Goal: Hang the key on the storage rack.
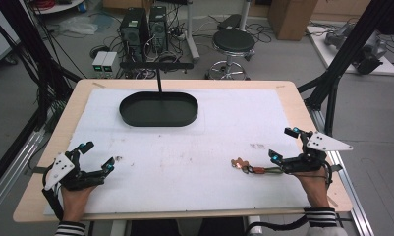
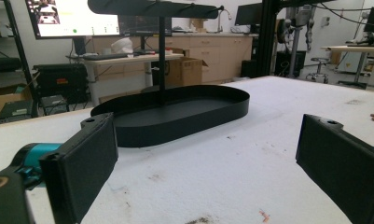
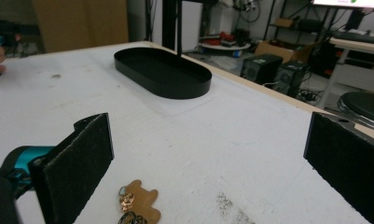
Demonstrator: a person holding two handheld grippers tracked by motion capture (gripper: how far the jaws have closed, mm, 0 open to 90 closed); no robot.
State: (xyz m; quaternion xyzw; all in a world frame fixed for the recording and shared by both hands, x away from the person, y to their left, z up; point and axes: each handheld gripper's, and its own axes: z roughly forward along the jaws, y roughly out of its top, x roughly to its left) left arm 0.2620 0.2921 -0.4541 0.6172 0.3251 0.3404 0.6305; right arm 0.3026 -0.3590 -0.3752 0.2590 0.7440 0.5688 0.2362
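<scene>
A black oval tray with an upright post and a T-bar stands at the back centre of the white mat; the tray lies ahead in both gripper views. A brown keychain tag with a strap lies on the mat at the front right, its tag low between the right jaws. My right gripper is open just right of it. My left gripper rests open at the front left with nothing between its jaws.
The white mat covers most of the wooden table. A black stool and computer towers stand on the floor behind the table. Black frame legs rise at the right.
</scene>
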